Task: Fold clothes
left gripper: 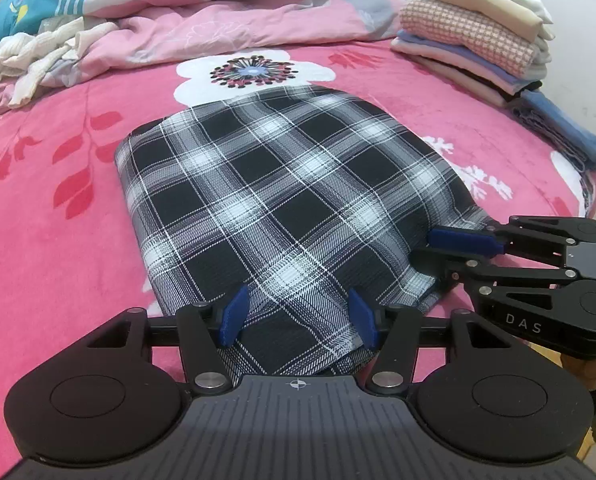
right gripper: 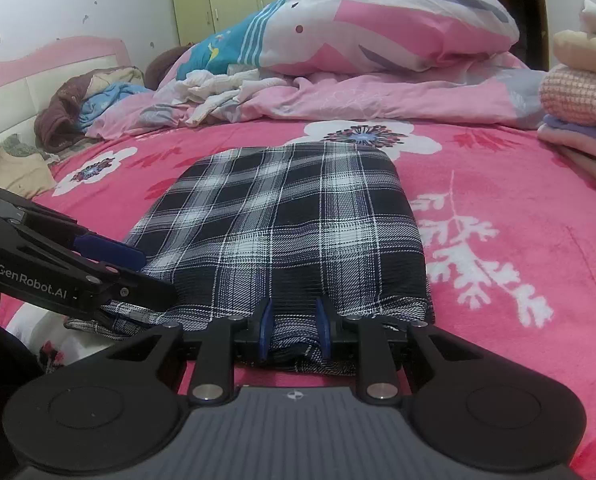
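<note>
The plaid garment (left gripper: 266, 204) lies folded in the middle of the pink bedspread (left gripper: 58, 240), a rough rectangle whose long axis runs from the bottom of the left wrist view up toward the white flower print at upper centre. Its weave is thin, black and white checks crossed by fine white lines, and the near edge is bunched.

The left gripper (left gripper: 296, 322) straddles that near edge with its blue pads apart and not pressing the cloth — the jaws are opening. The right gripper (right gripper: 294, 330) is closed on a gathered fold of the same edge, pads pinching it from both sides. The layers under the fold are hidden by the gripper bodies.

At the upper right of the left wrist view a stack of folded clothes (left gripper: 474, 40) stands, soft knits and a checked piece, its top cut off by the frame. A rumpled quilt (left gripper: 234, 28) and white knitwear (left gripper: 38, 56) fill the upper left.
</note>
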Available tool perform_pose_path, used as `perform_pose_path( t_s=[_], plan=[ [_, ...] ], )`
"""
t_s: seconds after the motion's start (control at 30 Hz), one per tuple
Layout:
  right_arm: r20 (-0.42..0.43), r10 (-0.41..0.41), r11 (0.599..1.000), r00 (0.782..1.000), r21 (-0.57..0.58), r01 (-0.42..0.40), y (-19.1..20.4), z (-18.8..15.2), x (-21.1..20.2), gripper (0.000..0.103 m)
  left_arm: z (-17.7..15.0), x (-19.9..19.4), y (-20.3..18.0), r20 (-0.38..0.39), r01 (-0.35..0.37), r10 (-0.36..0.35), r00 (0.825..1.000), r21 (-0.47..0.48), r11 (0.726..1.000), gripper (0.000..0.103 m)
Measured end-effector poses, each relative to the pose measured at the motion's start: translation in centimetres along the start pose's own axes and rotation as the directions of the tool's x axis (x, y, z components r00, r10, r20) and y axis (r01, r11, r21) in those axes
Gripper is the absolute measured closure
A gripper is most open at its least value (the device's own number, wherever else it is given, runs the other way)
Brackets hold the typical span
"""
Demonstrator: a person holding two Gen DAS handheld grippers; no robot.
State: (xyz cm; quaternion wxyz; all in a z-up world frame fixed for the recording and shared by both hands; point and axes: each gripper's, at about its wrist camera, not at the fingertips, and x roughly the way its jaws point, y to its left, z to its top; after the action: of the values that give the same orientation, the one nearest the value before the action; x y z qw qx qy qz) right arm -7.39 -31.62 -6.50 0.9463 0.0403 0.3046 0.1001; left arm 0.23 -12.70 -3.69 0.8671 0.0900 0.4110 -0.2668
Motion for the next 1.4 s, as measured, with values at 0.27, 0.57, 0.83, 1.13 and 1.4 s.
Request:
perform_pose_path(
  t_s=[0.27,0.57,0.83,1.13,1.4],
  plan=[
    [0.005,-0.003,1.0,1.0,-0.002,0.003,0.18,-0.15,-0.02,0.078,-0.04,0.03,-0.07,-0.001,-0.001,0.001,1.0,0.001,1.0,0.046],
    [0.011,-0.006,1.0,1.0,-0.005,0.006,0.29,-0.33,-0.02,0.078,-0.08,0.04,-0.01,0.0,0.0,0.0,1.0,-0.003,1.0,0.045],
    [0.011,-0.008,1.0,1.0,-0.009,0.008,0.26,-0.31,0.03,0.078,-0.16,0.09,-0.05,0.002,0.0,0.0,1.0,-0.007,1.0,0.044],
    [0.011,-0.009,1.0,1.0,-0.013,0.009,0.22,-0.26,0.05,0.077,-0.22,0.06,-0.04,0.002,-0.001,0.001,1.0,-0.006,1.0,0.043],
    [0.011,-0.01,1.0,1.0,-0.013,0.01,0.27,-0.27,0.04,0.077,-0.2,0.06,-0.06,0.002,-0.001,0.001,1.0,-0.005,1.0,0.042]
  ],
)
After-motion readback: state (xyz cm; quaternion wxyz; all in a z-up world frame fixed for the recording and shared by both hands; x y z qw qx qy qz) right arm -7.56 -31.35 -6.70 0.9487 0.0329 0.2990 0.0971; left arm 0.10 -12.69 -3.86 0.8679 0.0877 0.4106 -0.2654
